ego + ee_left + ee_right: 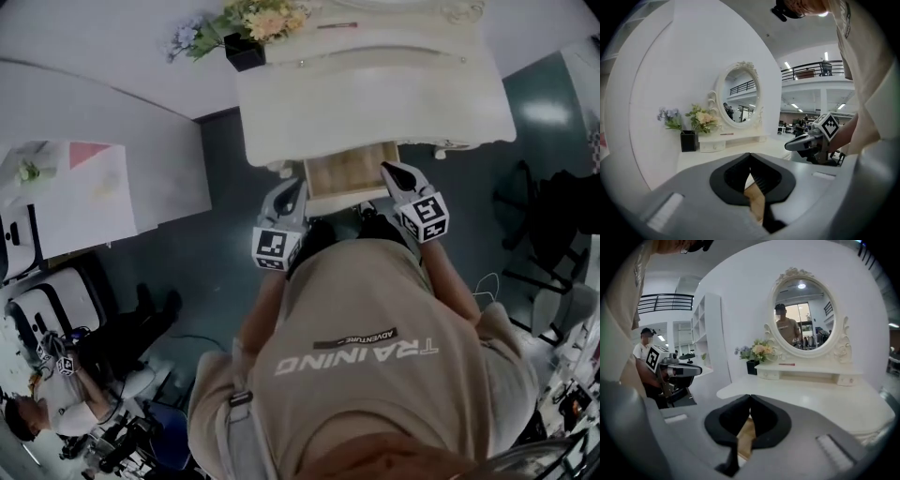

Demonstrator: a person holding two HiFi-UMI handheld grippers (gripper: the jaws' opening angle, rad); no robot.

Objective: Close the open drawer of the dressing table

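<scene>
The white dressing table stands straight in front of you against the far wall, its top bare apart from what sits along the back. The oval mirror in its carved white frame rises from the far side of the table above a low shelf.

The drawer is at the middle of the table's near edge. It is open and pulled out towards you, with its pale wood bottom showing.

Your left gripper is at the drawer's near left corner and your right gripper is at its right edge, further in, so the drawer lies between them. From the head view you cannot tell whether either tip actually touches the wood.

In both gripper views the fingers are closed, with the dark pads meeting at the tips and nothing clamped between them. Only the drawer's wood shows through the small gap lower down.

At the table's far left corner stands a black vase holding flowers, cream and yellow with some pale blue.
</scene>
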